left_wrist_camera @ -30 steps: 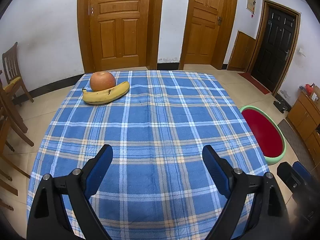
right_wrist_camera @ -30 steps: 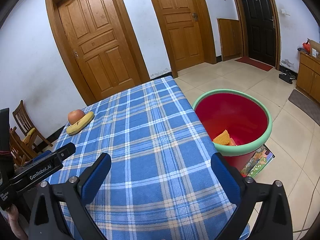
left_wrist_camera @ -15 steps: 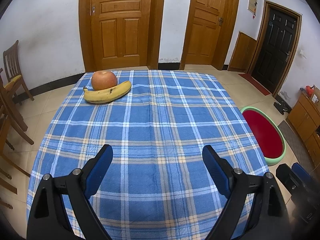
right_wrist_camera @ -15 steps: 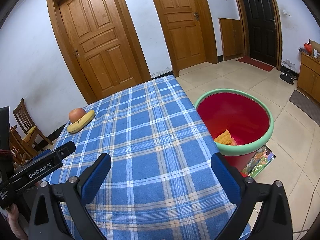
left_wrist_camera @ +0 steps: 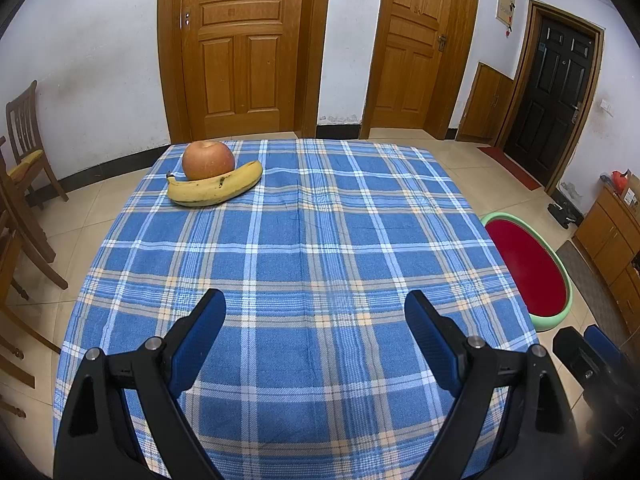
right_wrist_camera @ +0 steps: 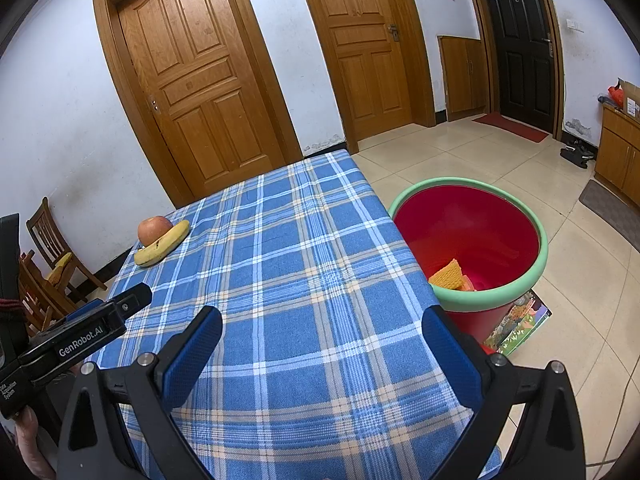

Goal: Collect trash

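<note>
A red bin with a green rim [right_wrist_camera: 536, 236] stands on the floor right of the table; orange-yellow pieces [right_wrist_camera: 447, 275] lie inside it. It also shows in the left wrist view [left_wrist_camera: 560, 270]. A banana [left_wrist_camera: 216, 189] and an apple [left_wrist_camera: 208, 160] sit at the table's far left; both show in the right wrist view, the banana [right_wrist_camera: 162, 244] in front of the apple [right_wrist_camera: 154, 229]. My left gripper [left_wrist_camera: 315, 314] is open and empty over the table's near edge. My right gripper [right_wrist_camera: 322, 330] is open and empty over the near right part.
The table wears a blue plaid cloth [left_wrist_camera: 312, 248]. Wooden chairs [left_wrist_camera: 24, 152] stand to the left. A colourful book [right_wrist_camera: 518, 322] lies on the floor by the bin. Wooden doors [left_wrist_camera: 244, 48] and a low cabinet [right_wrist_camera: 618, 154] line the walls.
The left wrist view has shifted slightly: the apple and banana sit a bit further right in it. Both grippers stay open and empty.
</note>
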Demonstrator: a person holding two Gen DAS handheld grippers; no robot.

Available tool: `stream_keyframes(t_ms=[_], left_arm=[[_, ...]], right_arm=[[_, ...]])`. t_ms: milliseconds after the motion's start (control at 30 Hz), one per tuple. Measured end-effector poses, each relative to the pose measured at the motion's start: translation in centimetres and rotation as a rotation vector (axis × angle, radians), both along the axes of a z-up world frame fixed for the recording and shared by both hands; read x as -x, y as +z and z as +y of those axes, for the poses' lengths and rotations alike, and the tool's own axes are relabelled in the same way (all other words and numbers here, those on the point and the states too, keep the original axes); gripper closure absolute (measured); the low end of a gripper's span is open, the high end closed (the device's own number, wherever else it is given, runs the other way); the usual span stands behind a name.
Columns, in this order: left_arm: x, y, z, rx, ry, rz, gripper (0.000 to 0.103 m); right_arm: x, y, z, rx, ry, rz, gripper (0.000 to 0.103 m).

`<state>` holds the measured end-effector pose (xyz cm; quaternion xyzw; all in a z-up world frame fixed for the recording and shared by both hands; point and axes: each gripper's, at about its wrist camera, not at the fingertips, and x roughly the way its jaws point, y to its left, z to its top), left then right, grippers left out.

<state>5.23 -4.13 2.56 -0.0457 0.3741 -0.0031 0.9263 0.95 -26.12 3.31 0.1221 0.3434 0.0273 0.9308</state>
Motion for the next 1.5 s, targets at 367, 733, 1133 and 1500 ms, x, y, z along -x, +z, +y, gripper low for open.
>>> stream_keyframes(t_ms=[367, 733, 1133, 1500], left_arm=[[0.0, 0.1, 0.0, -0.001, -0.001, -0.004, 0.013], [0.0, 0.1, 0.0, 0.000, -0.001, -0.004, 0.013], [0.1, 0.7, 0.0, 0.000, -0.002, -0.008, 0.013], [0.4, 1.1, 0.0, 0.001, 0.000, -0.016, 0.013]], right_arm=[[0.0, 0.0, 0.0, 0.000, 0.000, 0.000, 0.001], [0.0, 0.1, 0.0, 0.001, 0.000, -0.002, 0.001], [0.0, 0.1, 0.1, 0.002, 0.000, -0.004, 0.001], [-0.2, 0.2, 0.2, 0.002, 0.002, -0.007, 0.001]])
